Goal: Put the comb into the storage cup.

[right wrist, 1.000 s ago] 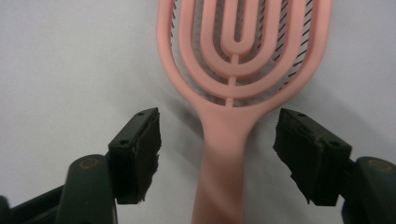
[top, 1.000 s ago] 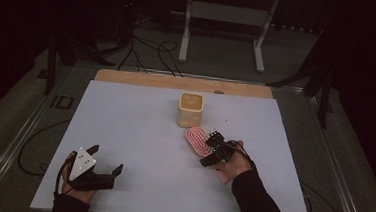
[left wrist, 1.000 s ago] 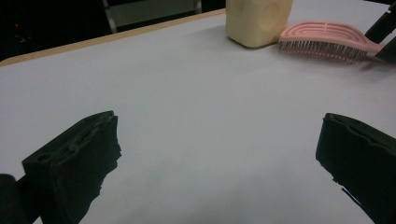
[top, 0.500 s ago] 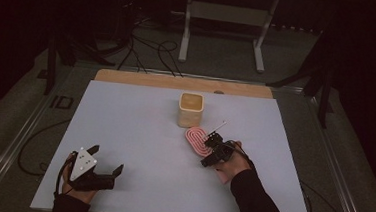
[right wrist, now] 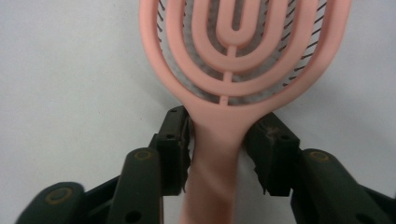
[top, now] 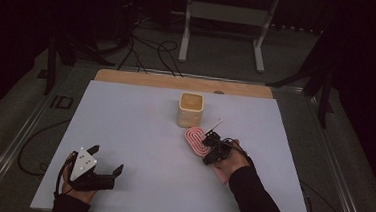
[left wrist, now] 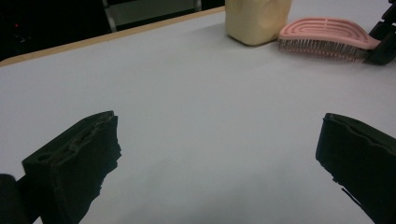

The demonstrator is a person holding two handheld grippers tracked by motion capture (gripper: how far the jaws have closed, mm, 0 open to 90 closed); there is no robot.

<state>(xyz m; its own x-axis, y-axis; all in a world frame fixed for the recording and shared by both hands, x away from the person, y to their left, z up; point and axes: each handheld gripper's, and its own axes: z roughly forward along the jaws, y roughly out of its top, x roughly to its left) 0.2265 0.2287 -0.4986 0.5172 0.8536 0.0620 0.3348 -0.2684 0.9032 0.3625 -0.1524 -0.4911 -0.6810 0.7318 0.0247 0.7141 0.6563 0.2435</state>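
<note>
The pink brush (top: 197,139) lies right of centre in the high view, bristles down on the table (top: 134,132), its head just below the cream cup (top: 191,109). The right gripper (right wrist: 218,140) has just been closing; its jaws now press both sides of the brush neck, where a second ago they stood wider around it. At lower left the left gripper (top: 105,171) rests unmoved, jaws wide apart over bare table.
</note>
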